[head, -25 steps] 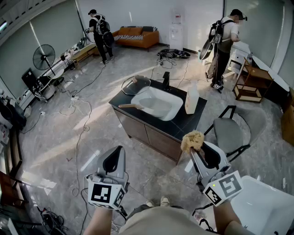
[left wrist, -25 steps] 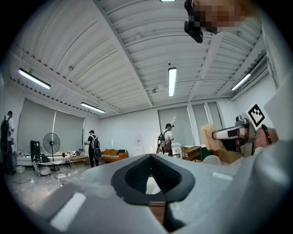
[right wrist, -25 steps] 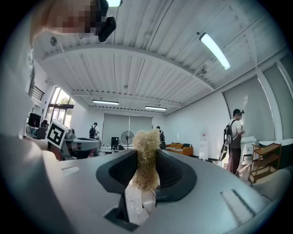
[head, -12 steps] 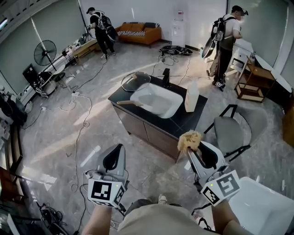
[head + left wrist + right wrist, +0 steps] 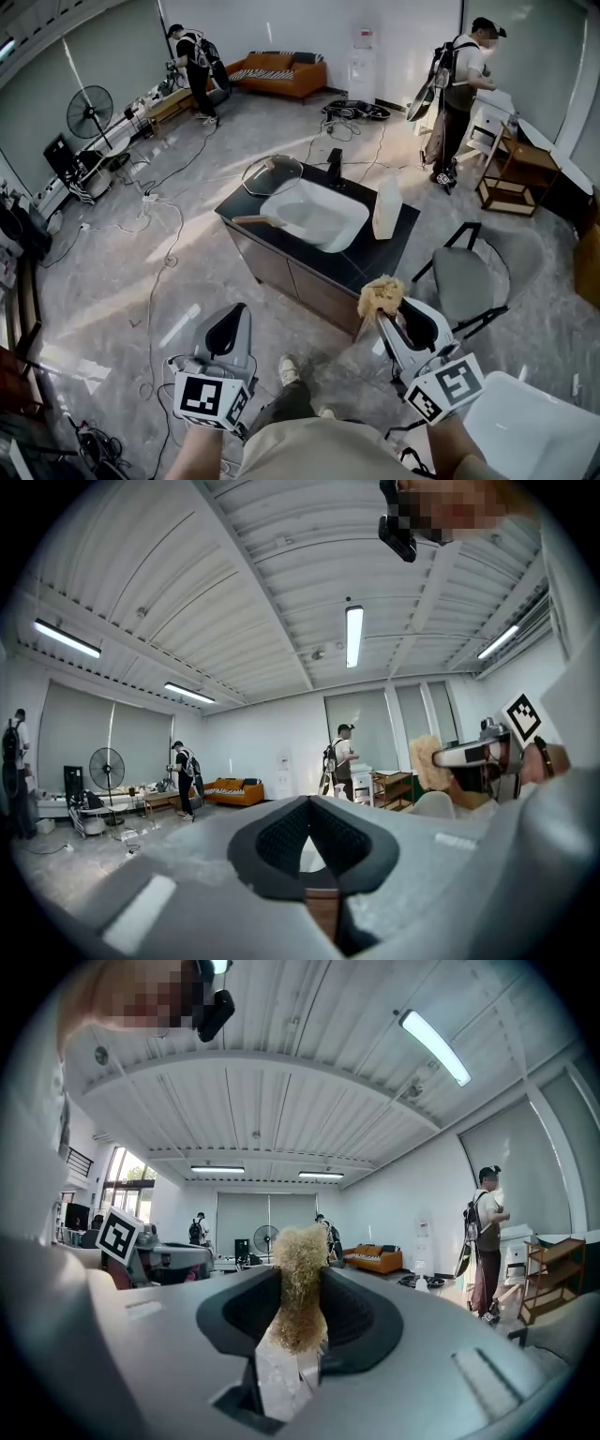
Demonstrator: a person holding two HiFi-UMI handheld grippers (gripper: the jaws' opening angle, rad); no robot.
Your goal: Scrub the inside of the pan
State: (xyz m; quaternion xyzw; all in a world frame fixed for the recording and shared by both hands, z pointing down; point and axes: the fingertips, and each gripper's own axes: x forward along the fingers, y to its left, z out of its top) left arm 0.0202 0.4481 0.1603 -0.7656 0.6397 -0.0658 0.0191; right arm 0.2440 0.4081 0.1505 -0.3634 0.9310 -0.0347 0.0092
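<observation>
Left gripper (image 5: 239, 311) clenched empty, right gripper (image 5: 379, 316) grasping one tan fibrous scrubber (image 5: 382, 295), over grey marble floor (image 5: 187, 272); one round pan (image 5: 274, 175) rests on one black-topped sink island (image 5: 375, 248); two standing people (image 5: 457, 89) beyond.

floor (image 5: 112, 272): grey marble | sofa (image 5: 272, 73): orange | fan (image 5: 89, 117): standing

Far ahead of the left gripper (image 5: 236, 311), a round thing (image 5: 273, 174) on the counter (image 5: 380, 255) is too small to tell: pan or lid. A handle (image 5: 249, 220) pokes over the sink (image 5: 314, 214); what it joins is too small to tell. Right of the right gripper (image 5: 378, 317), a white thing (image 5: 539, 427) is cut off by the edge. The scrubber (image 5: 298, 1283) hides that gripper's pad tips.
</observation>
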